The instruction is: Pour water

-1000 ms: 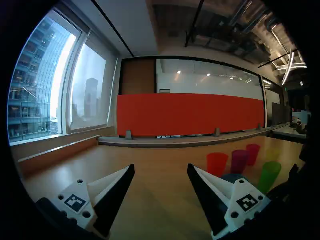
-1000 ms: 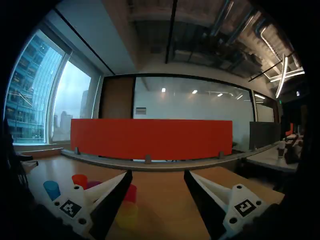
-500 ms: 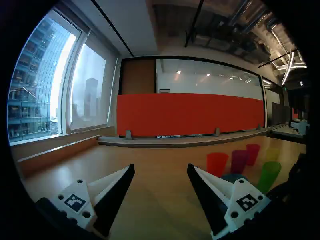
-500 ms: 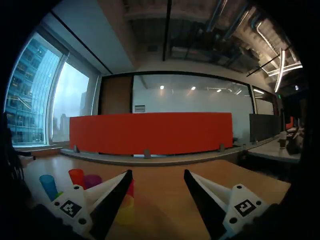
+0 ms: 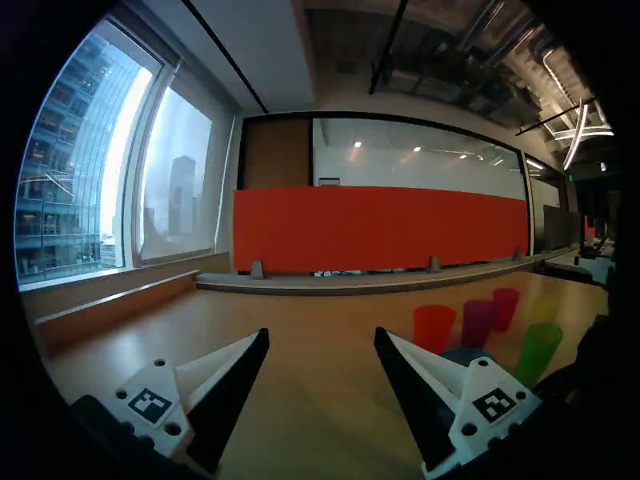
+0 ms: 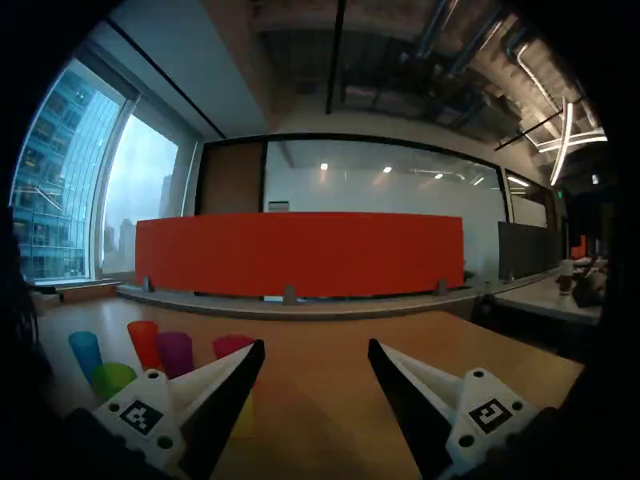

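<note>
An open-plan office, high among city towers: a long pale wooden tabletop (image 5: 320, 336) backed by a low orange-red divider screen (image 5: 376, 228), tall glass windows (image 5: 80, 184) facing other high-rises, a glass-walled room (image 5: 416, 152) behind. Overhead are bare pipes and ducts (image 5: 480, 48) and white strip lights (image 5: 578, 132) — another desk (image 6: 544, 300) stands alongside.

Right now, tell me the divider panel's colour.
Divider panel: orange-red, best in the right gripper view.

Tall windows (image 5: 80, 184) at the left of the frame let in grey daylight, with towers outside. A red partition (image 5: 376, 228) crosses the middle behind the wooden table (image 5: 320, 344). Exposed pipes (image 5: 464, 48) and strip lights (image 5: 578, 132) run across the upper right.
</note>
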Motion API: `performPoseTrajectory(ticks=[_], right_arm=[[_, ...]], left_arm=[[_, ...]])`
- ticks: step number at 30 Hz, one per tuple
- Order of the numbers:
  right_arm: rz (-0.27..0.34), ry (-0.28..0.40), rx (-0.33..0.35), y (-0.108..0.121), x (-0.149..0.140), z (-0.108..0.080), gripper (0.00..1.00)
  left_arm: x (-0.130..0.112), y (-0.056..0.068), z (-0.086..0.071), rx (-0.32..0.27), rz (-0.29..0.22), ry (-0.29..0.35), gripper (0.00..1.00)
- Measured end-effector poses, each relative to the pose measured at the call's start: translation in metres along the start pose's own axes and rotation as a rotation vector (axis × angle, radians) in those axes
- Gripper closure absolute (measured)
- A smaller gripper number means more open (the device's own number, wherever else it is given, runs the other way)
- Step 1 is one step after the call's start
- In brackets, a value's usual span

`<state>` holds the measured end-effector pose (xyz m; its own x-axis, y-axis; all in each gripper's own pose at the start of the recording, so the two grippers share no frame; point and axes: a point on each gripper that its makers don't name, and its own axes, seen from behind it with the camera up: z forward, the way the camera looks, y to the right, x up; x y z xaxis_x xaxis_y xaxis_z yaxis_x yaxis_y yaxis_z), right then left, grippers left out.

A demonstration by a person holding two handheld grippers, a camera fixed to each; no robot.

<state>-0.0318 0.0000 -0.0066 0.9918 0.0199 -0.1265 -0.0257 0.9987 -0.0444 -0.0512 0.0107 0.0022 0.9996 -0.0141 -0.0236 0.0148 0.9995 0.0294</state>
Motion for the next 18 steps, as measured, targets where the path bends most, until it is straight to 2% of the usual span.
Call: performPoseTrajectory(ticks=[18], right_arm=[[-0.003,-0.040,0.001,0.001,-0.017,0.003,0.00]], left_arm=[[-0.001,0.001,0.001,0.000,0.000,0.000,0.02]])
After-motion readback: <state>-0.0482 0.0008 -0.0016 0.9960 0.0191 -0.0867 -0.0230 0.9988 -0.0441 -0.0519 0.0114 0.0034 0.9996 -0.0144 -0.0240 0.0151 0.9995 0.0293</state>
